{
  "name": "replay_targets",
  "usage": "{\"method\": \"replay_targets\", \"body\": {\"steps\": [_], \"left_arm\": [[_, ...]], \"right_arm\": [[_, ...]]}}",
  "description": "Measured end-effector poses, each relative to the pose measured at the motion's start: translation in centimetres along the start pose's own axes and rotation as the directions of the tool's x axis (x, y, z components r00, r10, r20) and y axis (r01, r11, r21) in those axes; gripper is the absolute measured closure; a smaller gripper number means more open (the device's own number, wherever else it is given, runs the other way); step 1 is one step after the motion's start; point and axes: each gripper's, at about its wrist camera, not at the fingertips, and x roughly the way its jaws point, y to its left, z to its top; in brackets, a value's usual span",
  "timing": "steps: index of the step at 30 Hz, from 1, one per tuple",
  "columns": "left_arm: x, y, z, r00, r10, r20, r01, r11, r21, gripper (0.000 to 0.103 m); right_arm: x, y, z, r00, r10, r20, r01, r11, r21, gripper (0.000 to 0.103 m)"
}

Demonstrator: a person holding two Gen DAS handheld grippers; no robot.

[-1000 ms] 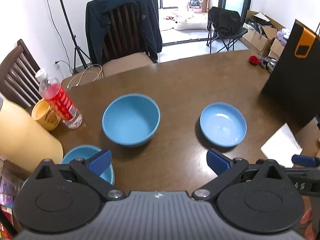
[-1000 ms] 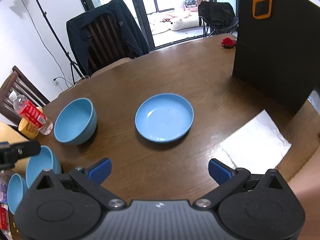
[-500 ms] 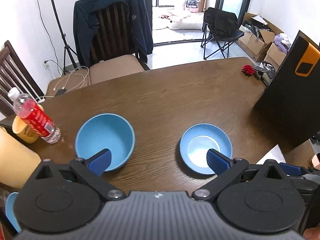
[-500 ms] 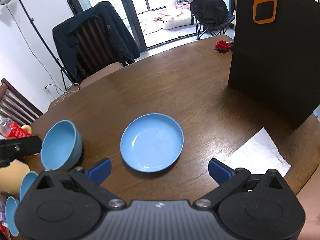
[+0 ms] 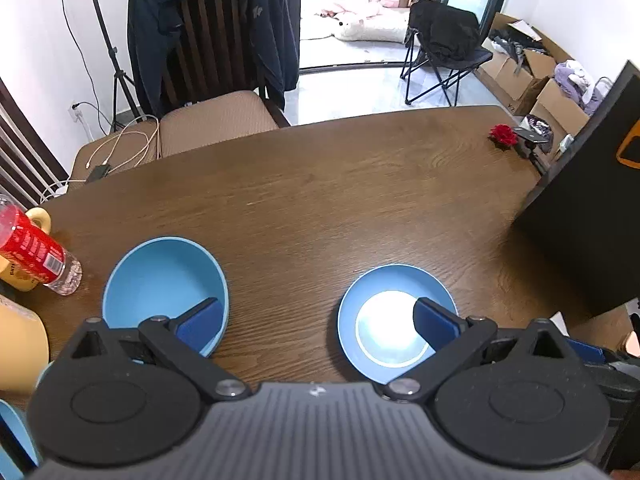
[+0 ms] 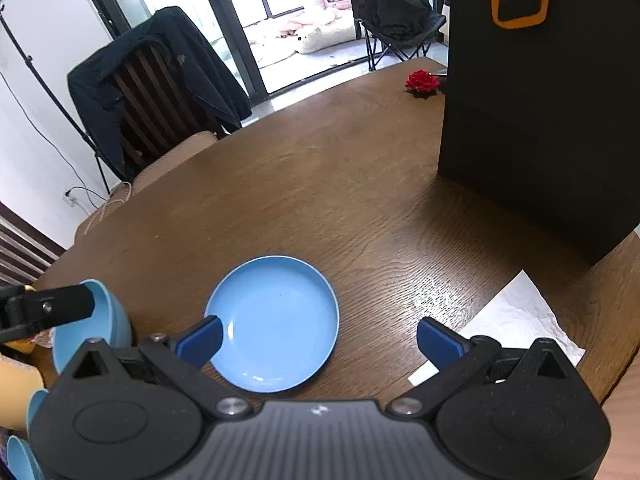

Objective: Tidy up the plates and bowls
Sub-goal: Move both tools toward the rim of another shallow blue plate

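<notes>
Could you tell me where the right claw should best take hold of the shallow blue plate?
Probably the raised rim of the blue plate on its near side, coming in low from the front: it lies flat on the table, so only the upturned edge offers a pinch.

The brown wooden table (image 5: pixel 320 200) carries a blue bowl (image 5: pixel 160 280), blue plate (image 6: pixel 276 320) and white napkin (image 6: pixel 516 320).

Plate (image 6: pixel 276 320): plain light blue. Bowl (image 5: pixel 164 288) left of plate: same blue. Table (image 5: pixel 320 184): dark brown woodgrain. Bottle (image 5: pixel 36 252) label: red. Gripper fingertips (image 6: pixel 200 340): dark blue.
</notes>
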Motion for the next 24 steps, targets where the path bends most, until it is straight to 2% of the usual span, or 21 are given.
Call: {"method": "replay_targets", "body": {"steps": [10, 14, 20, 24], "left_arm": [[4.9, -0.9, 0.7, 0.998, 0.038, -0.045, -0.038, 0.999, -0.003, 0.0], [6.8, -1.2, 0.6, 0.996, 0.049, -0.071, -0.05, 0.999, -0.006, 0.0], [8.8, -1.4, 0.2, 0.995, 0.05, -0.092, -0.05, 0.999, -0.007, 0.0], [10.0, -1.9, -0.3, 0.993, 0.051, -0.11, -0.05, 0.999, 0.004, 0.005]], "right_arm": [[4.0, -0.3, 0.8, 0.999, -0.005, -0.051, 0.005, 1.0, 0.005, 0.0], [5.4, -0.6, 0.8, 0.997, -0.009, -0.071, 0.01, 1.0, 0.014, 0.004], [7.1, -1.2, 0.6, 0.996, -0.011, -0.093, 0.014, 0.999, 0.029, 0.005], [8.0, -1.5, 0.5, 0.995, -0.002, -0.097, 0.006, 0.999, 0.039, 0.011]]}}
